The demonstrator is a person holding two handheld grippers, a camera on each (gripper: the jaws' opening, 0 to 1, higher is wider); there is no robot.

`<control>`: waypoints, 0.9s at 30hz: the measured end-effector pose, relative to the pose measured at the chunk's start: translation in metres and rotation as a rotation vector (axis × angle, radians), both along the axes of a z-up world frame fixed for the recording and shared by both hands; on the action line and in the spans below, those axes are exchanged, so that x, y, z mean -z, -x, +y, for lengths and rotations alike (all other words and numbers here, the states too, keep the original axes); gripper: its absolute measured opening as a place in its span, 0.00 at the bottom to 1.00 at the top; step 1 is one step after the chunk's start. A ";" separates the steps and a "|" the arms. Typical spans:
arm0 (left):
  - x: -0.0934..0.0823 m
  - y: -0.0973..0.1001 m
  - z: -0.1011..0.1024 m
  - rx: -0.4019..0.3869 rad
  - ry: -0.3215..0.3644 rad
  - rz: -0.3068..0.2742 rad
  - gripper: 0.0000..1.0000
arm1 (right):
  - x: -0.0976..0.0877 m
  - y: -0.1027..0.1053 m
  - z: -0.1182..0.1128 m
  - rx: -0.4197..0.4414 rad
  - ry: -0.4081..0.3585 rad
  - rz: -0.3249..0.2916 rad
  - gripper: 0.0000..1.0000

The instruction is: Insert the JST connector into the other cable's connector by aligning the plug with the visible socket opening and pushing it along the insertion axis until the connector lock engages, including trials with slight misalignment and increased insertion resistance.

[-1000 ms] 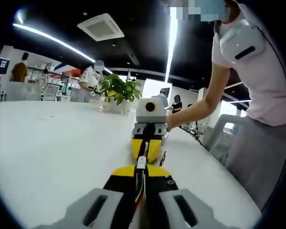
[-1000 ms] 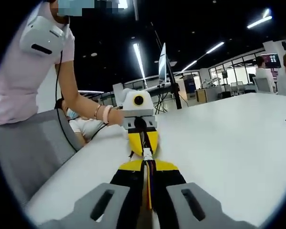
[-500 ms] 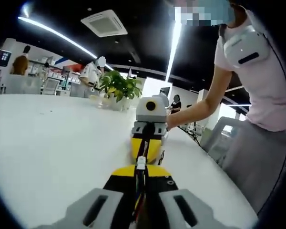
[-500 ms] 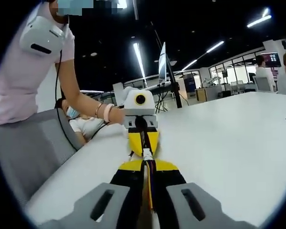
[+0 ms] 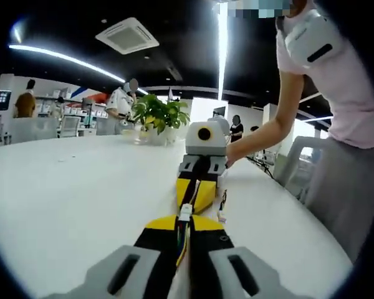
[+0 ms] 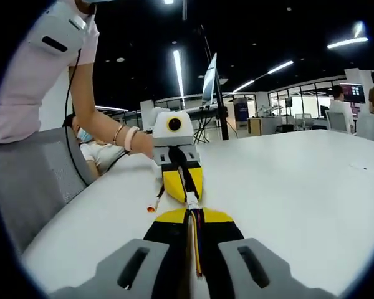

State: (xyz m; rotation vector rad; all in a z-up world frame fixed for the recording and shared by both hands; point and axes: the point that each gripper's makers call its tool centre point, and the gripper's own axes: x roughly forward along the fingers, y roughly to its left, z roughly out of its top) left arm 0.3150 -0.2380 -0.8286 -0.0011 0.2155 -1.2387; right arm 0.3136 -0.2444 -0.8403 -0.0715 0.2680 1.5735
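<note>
In the left gripper view, my left gripper [image 5: 184,222] is shut on a cable of coloured wires that ends in a small white JST connector [image 5: 185,213] just past its yellow tips. Nose to nose with it, my right gripper [image 5: 196,194] is shut on the other cable. In the right gripper view, the white connector [image 6: 191,200] sits between my right gripper [image 6: 191,216] and my left gripper [image 6: 181,187]. I cannot tell if plug and socket are fully seated. A loose cable end with a small plug [image 6: 151,207] lies on the white table [image 6: 299,187].
The person holding the grippers stands at the table's edge [image 5: 336,112], beside a grey chair [image 6: 31,187]. A potted plant [image 5: 159,115] stands at the table's far side. More people and desks are far behind.
Both views have shifted and tilted with the hands. The grippers stay nose to nose on the connector. A loose cable end now shows on the table beside them.
</note>
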 end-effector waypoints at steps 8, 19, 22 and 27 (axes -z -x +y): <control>0.001 -0.005 0.003 -0.022 0.002 0.003 0.01 | 0.001 0.000 0.000 0.009 0.022 -0.029 0.04; 0.000 -0.007 0.005 -0.031 0.018 0.028 0.03 | 0.003 -0.002 -0.001 0.024 0.023 -0.034 0.05; 0.000 -0.007 0.006 -0.038 0.017 0.029 0.04 | 0.003 -0.002 -0.001 0.022 0.022 -0.030 0.08; 0.000 -0.007 0.006 -0.038 0.021 0.036 0.05 | 0.003 -0.002 -0.001 0.028 0.021 -0.027 0.12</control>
